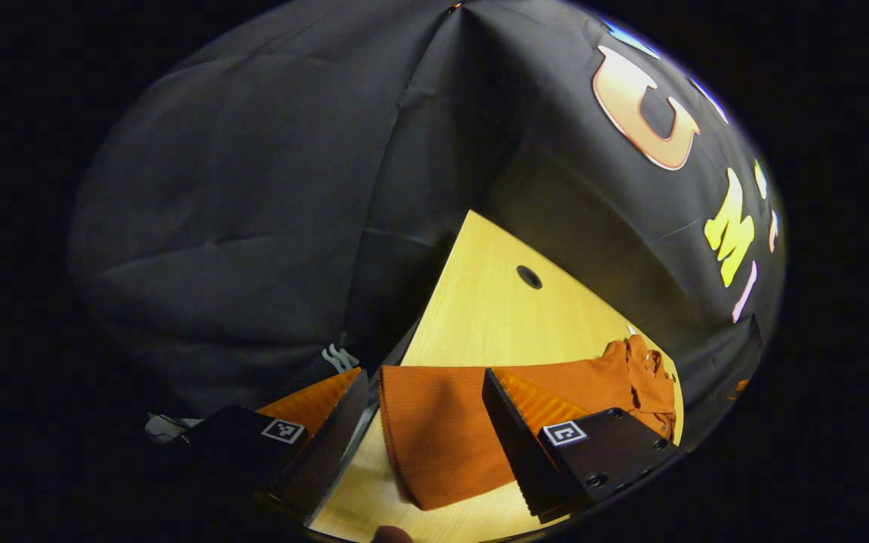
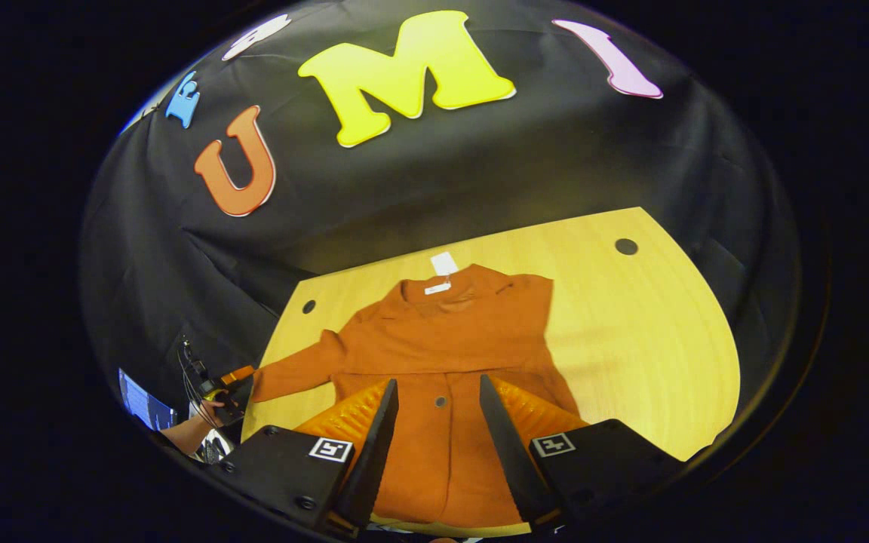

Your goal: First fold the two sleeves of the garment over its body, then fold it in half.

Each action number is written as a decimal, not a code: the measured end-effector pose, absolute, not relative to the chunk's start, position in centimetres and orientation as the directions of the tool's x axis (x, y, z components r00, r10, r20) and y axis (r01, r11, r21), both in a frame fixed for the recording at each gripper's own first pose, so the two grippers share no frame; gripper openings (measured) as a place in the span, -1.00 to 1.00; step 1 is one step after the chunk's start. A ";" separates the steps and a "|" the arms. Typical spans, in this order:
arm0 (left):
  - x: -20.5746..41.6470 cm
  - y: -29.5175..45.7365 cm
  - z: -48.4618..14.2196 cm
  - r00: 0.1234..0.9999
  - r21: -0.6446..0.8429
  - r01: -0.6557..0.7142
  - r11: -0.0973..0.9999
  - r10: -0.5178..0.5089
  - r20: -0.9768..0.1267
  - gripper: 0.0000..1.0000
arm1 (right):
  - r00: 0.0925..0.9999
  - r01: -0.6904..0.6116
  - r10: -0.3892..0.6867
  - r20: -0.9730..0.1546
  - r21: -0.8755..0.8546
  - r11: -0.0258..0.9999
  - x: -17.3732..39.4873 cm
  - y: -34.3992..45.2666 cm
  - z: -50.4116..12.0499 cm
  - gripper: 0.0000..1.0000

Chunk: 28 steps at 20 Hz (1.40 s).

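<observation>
An orange button-front garment lies flat on the light wooden table, collar toward the black cloth wall, one sleeve stretched out to the table's edge, where a hand holds the left gripper. In the left gripper view, that gripper's fingers stand wide apart around the sleeve cuff, not pressing it. The right gripper hovers spread open above the garment's lower front, holding nothing.
</observation>
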<state>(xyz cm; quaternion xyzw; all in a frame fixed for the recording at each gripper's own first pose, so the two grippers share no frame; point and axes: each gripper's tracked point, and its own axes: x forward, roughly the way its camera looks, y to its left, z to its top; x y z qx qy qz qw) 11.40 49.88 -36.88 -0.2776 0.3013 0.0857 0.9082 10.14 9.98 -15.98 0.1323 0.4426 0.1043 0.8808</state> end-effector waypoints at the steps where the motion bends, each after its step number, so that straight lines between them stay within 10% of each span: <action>1: 11.6 49.9 -37.5 0.796 -0.462 -0.327 0.824 -0.023 -0.605 0.97 | 0.584 -0.049 0.296 -0.755 0.332 0.942 9.8 9.6 -16.1 0.42; 8: 12.1 48.6 -38.3 0.731 -0.377 -0.280 0.883 -0.059 -0.680 0.94 | 0.576 -0.010 0.290 -0.764 0.348 0.937 8.8 8.7 -16.9 0.43; 9: 12.3 48.8 -38.1 0.727 -0.344 -0.284 0.895 -0.034 -0.686 0.58 | 0.578 -0.007 0.289 -0.763 0.349 0.937 8.8 8.5 -17.0 0.43; 12: 12.3 49.2 -37.8 0.709 -0.280 -0.313 0.908 0.027 -0.705 0.53 | 0.576 0.004 0.291 -0.764 0.358 0.934 8.8 8.1 -17.3 0.42; 17: 12.0 49.9 -36.3 0.710 -0.245 -0.377 0.893 0.108 -0.696 -0.92 | 0.580 0.019 0.281 -0.765 0.357 0.934 8.3 6.5 -17.8 0.43; 28: 13.3 41.1 -22.4 0.799 -0.194 -0.270 0.943 0.107 -0.591 -0.94 | 0.625 -0.072 0.364 -0.690 0.413 0.908 7.4 4.6 -16.8 0.43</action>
